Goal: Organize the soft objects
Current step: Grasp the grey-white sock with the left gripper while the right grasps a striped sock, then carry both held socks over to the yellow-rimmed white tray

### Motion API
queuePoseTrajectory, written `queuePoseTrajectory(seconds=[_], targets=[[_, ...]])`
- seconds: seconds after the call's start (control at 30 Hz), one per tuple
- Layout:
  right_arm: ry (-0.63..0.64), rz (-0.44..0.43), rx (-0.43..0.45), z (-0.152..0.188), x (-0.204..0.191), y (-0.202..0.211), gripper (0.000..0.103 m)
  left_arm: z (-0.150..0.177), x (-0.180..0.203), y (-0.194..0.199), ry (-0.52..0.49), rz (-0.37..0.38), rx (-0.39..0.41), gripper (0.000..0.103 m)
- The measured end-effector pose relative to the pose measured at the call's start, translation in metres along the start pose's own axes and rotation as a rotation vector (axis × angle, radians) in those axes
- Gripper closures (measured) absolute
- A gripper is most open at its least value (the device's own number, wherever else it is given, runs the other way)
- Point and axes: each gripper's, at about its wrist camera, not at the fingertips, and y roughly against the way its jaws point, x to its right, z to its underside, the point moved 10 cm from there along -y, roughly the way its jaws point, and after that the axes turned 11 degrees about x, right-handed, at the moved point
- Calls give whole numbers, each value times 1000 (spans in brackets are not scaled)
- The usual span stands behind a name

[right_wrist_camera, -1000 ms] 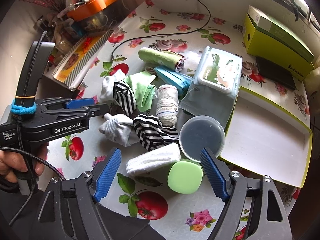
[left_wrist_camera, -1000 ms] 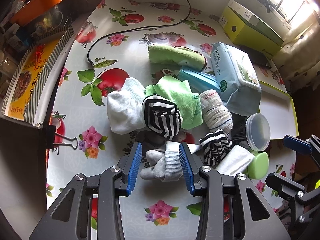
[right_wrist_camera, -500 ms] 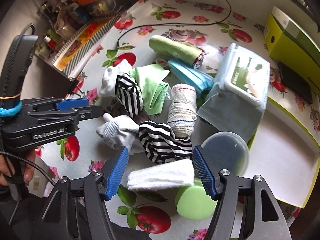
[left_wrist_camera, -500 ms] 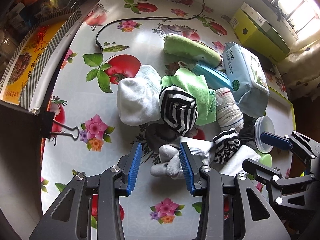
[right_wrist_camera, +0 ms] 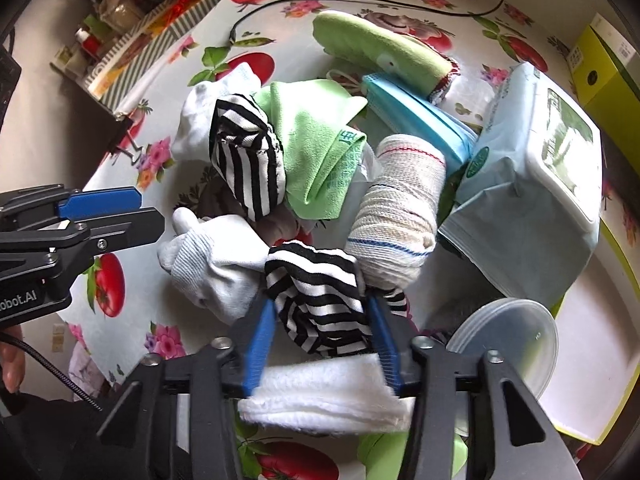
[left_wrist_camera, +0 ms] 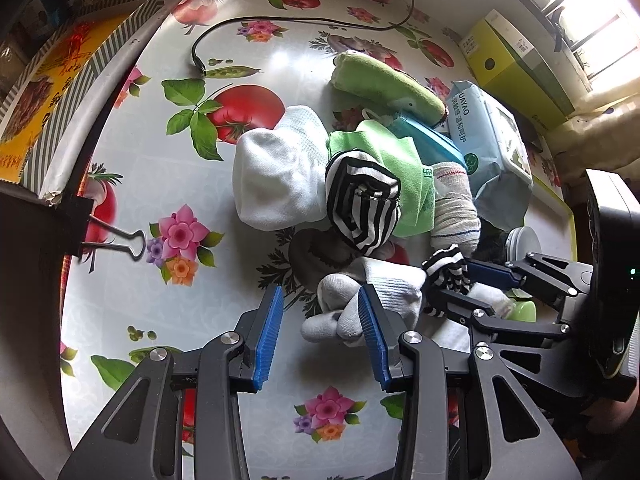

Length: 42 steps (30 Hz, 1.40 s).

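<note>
A pile of soft things lies on the flowered tablecloth. My right gripper (right_wrist_camera: 322, 312) has its blue pads on both sides of a black-and-white striped sock (right_wrist_camera: 320, 300), above a folded white towel (right_wrist_camera: 320, 394). My left gripper (left_wrist_camera: 320, 314) is open, with a pale grey sock (left_wrist_camera: 352, 304) partly between its pads. A second striped sock (left_wrist_camera: 362, 204), a white sock (left_wrist_camera: 276, 176), a green cloth (left_wrist_camera: 400, 164), a rolled bandage (right_wrist_camera: 400, 208) and a rolled green towel (right_wrist_camera: 372, 46) lie in the pile.
A wet-wipes pack (right_wrist_camera: 536, 184), a blue mask pack (right_wrist_camera: 416, 116) and a clear round lid (right_wrist_camera: 508, 344) lie right of the pile. A white tray with a yellow-green rim (right_wrist_camera: 592, 364) is at the right. A black cable (left_wrist_camera: 304, 20) runs at the back. A binder clip (left_wrist_camera: 112, 240) holds the left table edge.
My right gripper has moved in from the right and narrowed from wide open around the striped sock. My left gripper has shifted left, so the grey sock now lies by its right pad.
</note>
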Motion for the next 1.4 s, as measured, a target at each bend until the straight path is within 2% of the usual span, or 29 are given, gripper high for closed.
queuePoseTrajectory(seconds=[0.03,0.1,0.2,0.53,0.83,1.0,1.17,1.33,1.4], targets=[[2,0,-2,1,1,0,80,0,0,0,-1,4,1,63],[4,3,5,-1,1,1,88,-1,3,1,-4,18,5,63],[-6,-13,31,-4,1,13,91,-2,8,1,-11,37,6,63],[-52,-71,148,-20,-6,67,92,3,26,-5,-58,95,-27,54],[-96,-61,229,-28,3,107,92,12,38,-25,-112,89,-72,53],[-107,-47,251,-26,6,117,92,19,42,-43,-135,75,-105,53],[-117,-44,265,-22,8,124,92,20,44,-44,-151,63,-102,53],[-128,-42,282,-22,11,130,92,21,47,-39,-134,82,-95,74],[-134,-43,288,-21,12,133,92,20,49,-33,-135,87,-86,79]])
